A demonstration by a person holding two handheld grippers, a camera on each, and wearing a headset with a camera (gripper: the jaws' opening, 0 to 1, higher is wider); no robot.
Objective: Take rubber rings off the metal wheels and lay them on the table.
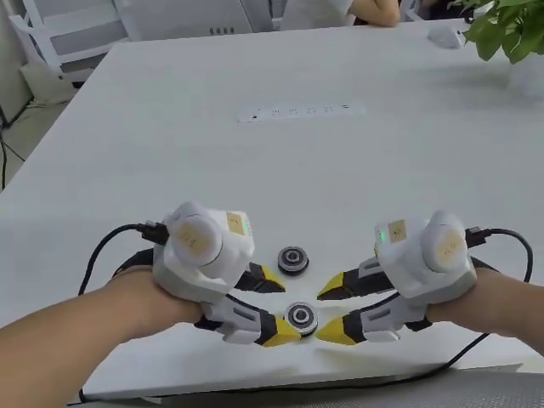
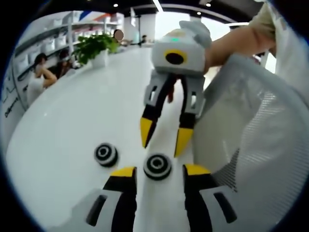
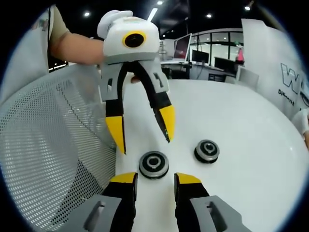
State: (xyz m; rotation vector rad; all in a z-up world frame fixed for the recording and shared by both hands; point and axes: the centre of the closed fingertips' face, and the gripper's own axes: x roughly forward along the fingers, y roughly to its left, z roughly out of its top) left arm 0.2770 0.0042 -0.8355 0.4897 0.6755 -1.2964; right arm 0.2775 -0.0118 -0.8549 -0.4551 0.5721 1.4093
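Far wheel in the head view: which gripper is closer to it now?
Left, by a little. The left gripper has its farther jaw tip just beside the far wheel; the right gripper points at the near wheel, farther off.

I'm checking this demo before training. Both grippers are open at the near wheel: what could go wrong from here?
The near wheel lies flat and unheld close to the table edge; a push could slide it off.
The left gripper and right gripper face it tip to tip, so their jaws may clash as they close.
A stray jaw might also knock the far wheel beside them.
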